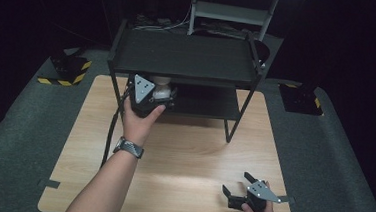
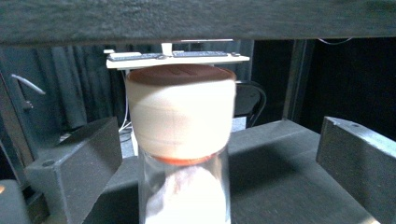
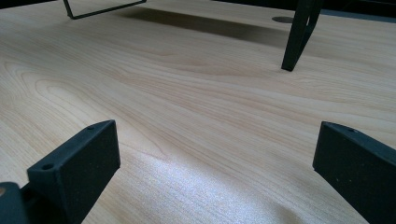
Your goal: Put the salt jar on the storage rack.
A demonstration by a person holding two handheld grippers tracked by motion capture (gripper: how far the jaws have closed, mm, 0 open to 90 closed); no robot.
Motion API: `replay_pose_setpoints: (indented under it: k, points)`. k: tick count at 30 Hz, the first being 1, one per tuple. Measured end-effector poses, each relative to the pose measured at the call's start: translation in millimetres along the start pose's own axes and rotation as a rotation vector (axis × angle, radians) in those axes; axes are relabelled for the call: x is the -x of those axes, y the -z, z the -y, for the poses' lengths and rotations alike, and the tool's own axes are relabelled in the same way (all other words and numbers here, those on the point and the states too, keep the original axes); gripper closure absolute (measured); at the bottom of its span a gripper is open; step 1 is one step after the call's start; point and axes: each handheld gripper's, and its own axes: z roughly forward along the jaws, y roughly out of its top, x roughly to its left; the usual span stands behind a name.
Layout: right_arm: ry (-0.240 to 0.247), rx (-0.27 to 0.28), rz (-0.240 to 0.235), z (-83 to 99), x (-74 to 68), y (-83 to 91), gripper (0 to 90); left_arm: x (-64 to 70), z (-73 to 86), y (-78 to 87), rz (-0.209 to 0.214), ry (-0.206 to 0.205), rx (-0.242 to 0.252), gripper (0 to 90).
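A clear glass jar [image 2: 182,186] with a cream lid [image 2: 181,114] stands upright on the lower shelf [image 2: 280,163] of a black two-level rack [image 1: 184,55]. The jar holds something white. My left gripper [image 2: 215,133] reaches under the top shelf, its jaws wide apart on either side of the jar with a gap on both sides. In the high view the jar [image 1: 162,88] sits at the shelf's left front, just ahead of the left gripper [image 1: 162,95]. My right gripper [image 1: 236,182] is open and holds nothing, low over the table's front right corner.
The rack stands at the back of the wooden table [image 1: 182,160]; its front right leg [image 3: 299,37] stands ahead of the right gripper [image 3: 217,135]. The top shelf's edge [image 2: 196,18] hangs just above the jar lid. Grey carpet surrounds the table.
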Motion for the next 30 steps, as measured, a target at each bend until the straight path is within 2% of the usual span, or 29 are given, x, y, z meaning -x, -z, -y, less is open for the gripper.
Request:
replay_pose_setpoints:
  k: [6,16,20,25,27,28,30]
  points:
    - [0.000,-0.002,0.003,-0.3,-0.6,-0.2,0.4,-0.9,11.1,15.6,0.020,-0.005,0.008,0.5]
    - [0.002,-0.003,0.009,-0.4,-1.6,-0.2,0.4,-7.0,32.5,41.9,0.040,0.020,0.030,0.4]
    - [0.003,-0.002,0.010,-0.3,-1.9,-0.1,0.4,-10.0,44.5,53.6,0.046,0.032,0.041,0.4]
    - [0.004,-0.003,0.011,-0.5,-2.2,-0.1,0.4,-14.9,60.2,70.1,0.058,0.023,0.052,0.4]
    - [0.004,-0.003,0.012,-0.5,-2.3,-0.2,0.4,-17.4,66.4,76.8,0.068,0.026,0.058,0.5]
    - [0.004,-0.003,0.012,-0.6,-2.4,-0.2,0.4,-21.1,76.0,85.9,0.089,0.035,0.071,0.4]
    - [0.004,-0.004,0.012,-0.6,-2.5,-0.2,0.4,-21.5,79.8,90.0,0.092,0.036,0.072,0.4]
